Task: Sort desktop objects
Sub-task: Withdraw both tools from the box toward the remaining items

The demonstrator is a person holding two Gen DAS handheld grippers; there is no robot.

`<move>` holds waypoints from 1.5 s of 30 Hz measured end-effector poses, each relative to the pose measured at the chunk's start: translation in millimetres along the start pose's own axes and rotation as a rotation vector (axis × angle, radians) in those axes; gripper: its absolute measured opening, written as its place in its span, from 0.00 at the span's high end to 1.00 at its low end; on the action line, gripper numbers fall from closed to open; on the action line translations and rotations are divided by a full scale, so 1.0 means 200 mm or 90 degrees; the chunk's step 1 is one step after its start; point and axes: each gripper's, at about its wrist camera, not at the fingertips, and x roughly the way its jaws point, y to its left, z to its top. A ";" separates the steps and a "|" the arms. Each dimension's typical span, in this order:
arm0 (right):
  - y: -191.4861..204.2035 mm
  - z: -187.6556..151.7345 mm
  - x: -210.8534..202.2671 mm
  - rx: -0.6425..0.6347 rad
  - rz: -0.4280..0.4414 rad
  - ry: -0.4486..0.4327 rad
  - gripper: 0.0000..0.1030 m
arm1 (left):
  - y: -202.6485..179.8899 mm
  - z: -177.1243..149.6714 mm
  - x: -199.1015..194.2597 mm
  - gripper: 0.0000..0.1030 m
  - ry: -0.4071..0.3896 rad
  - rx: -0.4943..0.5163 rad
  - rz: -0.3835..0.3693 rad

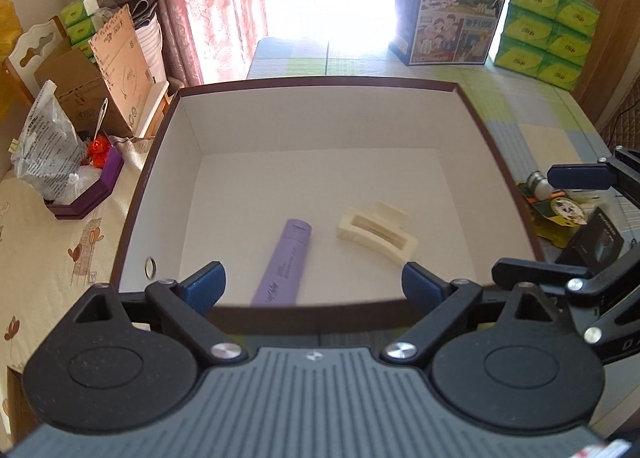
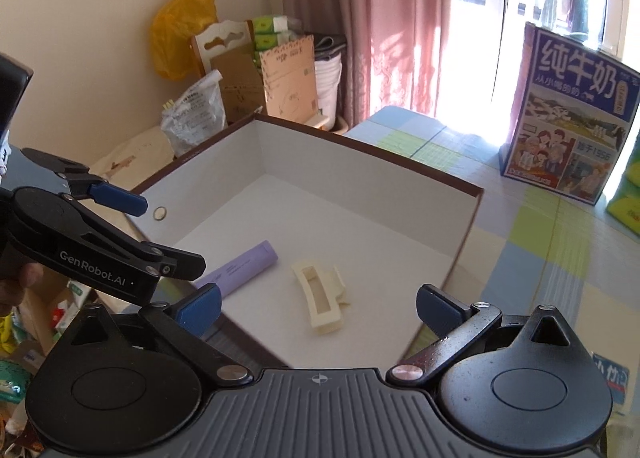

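Note:
An open box with a white inside and a brown rim (image 1: 320,81) (image 2: 360,145) stands on the table. A purple tube (image 1: 286,264) (image 2: 244,266) and a cream hair clip (image 1: 376,232) (image 2: 320,298) lie side by side on its floor near the front wall. My left gripper (image 1: 314,284) (image 2: 156,232) is open and empty, hovering at the box's near edge over the tube. My right gripper (image 2: 318,308) (image 1: 548,223) is also open and empty, at the box's right front corner just short of the clip.
Outside the box's right wall lie small packets (image 1: 560,209) and a black case (image 1: 596,246). A blue milk carton box (image 1: 452,5) (image 2: 568,117) and green tissue packs (image 1: 548,29) stand at the back. At the left are a purple box (image 1: 88,193), a plastic bag (image 1: 44,145) and cardboard.

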 end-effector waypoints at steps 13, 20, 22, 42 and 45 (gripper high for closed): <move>-0.10 -0.27 -0.32 0.000 0.013 -0.004 0.02 | -0.22 -0.24 -0.22 0.07 -0.018 -0.043 0.006; -0.19 -0.44 -0.43 0.010 0.005 0.022 0.02 | -0.37 -0.36 -0.23 0.07 0.001 -0.065 -0.020; -0.23 -0.49 -0.46 0.016 -0.002 0.032 0.02 | -0.43 -0.39 -0.22 0.07 0.009 -0.067 -0.034; -0.79 -0.92 -0.77 0.166 -0.160 0.104 0.02 | -1.05 -0.39 -0.03 0.08 0.038 0.014 -0.130; -0.87 -0.97 -0.81 0.195 -0.188 0.110 0.02 | -1.13 -0.37 0.00 0.10 0.037 0.030 -0.145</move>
